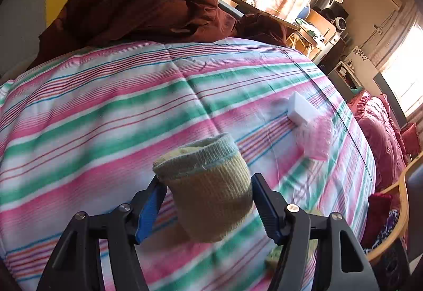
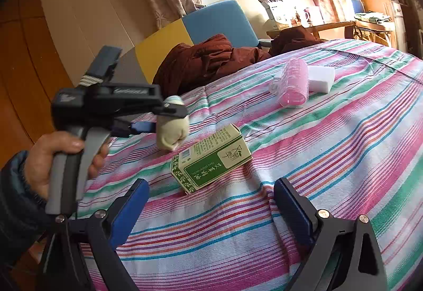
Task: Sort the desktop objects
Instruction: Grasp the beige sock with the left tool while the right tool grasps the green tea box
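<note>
1. Gripping a rolled yellow-green sock, the left tool has both pads pressed into its sides and carries it clear above the striped bedspread; the right wrist view shows the same sock bundle pinched at the tool's tip, with the person's hand squeezing the handle.

2. Waiting low over the near edge of the bed, the right tool has its jaws spread wide with nothing between them.

3. Lying just ahead of that open tool is a green-and-white carton; farther toward the far edge, a pink ribbed container touches a white block.

4. Risk one: the sock is soft and squashy, so I reckon an eased squeeze could let it slide out and drop onto the carton below.

5. Risk two: the quilt gives underfoot, so a tool pressing down beside the carton could tip or shove it rather than grip it.

6. Risk three: the pink container looks round, so a nudge may send it rolling.

7. Which pile the sock belongs to, I cannot tell.
</note>
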Action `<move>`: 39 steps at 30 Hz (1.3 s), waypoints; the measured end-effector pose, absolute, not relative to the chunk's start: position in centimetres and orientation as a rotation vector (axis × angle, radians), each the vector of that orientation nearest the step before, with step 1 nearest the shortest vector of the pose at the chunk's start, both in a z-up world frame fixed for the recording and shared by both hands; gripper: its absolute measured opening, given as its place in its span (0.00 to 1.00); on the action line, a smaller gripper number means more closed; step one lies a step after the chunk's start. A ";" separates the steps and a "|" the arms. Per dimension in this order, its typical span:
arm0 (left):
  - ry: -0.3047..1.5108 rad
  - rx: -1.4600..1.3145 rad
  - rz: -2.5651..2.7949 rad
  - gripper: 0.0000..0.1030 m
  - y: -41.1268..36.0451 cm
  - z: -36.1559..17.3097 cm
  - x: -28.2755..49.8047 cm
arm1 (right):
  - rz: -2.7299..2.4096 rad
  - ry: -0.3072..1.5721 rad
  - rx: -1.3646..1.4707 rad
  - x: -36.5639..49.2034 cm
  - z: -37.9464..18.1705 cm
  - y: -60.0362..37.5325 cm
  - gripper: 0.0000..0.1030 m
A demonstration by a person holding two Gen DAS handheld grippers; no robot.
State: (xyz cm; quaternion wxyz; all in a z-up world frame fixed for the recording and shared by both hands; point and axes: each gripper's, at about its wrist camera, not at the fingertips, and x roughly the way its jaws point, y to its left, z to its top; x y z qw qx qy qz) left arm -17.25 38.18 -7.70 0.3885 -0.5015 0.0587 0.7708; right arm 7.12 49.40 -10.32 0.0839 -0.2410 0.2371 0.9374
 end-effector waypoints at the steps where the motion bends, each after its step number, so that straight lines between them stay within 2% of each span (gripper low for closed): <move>1: 0.153 -1.260 1.957 0.65 36.9 -7.3 -16.4 | 2.797 0.707 -0.723 7.1 -10.3 49.4 0.94; 5: 0.198 -1.193 1.960 0.62 32.7 -6.4 -12.8 | 2.791 0.694 -0.764 6.8 -10.2 49.3 0.95; 18: 0.295 -1.052 1.957 0.64 22.8 -7.3 -4.2 | 2.787 0.471 -0.914 2.7 -7.4 48.6 0.99; 23: 0.239 -1.058 1.969 0.67 21.8 -7.1 -4.1 | 2.774 0.445 -0.999 -0.1 -7.4 48.9 0.99; 27: 0.220 -1.059 1.974 0.69 21.6 -6.9 -4.1 | 2.862 0.551 -1.038 -0.3 -7.4 48.2 0.99; 30: 0.205 -1.052 1.985 0.69 21.3 -6.5 -4.3 | 2.924 0.543 -1.060 0.6 -7.0 46.7 0.99; 32: 0.213 -1.039 1.996 0.70 21.5 -6.1 -4.5 | 2.955 0.569 -1.089 1.4 -7.2 45.8 0.98; 35: 0.247 -1.036 1.985 0.76 22.1 -5.7 -4.9 | 2.978 0.560 -1.129 2.8 -7.6 44.5 0.97; 39: 0.293 -1.041 1.994 0.76 23.3 -5.8 -5.7 | 2.972 0.529 -1.133 4.6 -7.9 43.8 0.97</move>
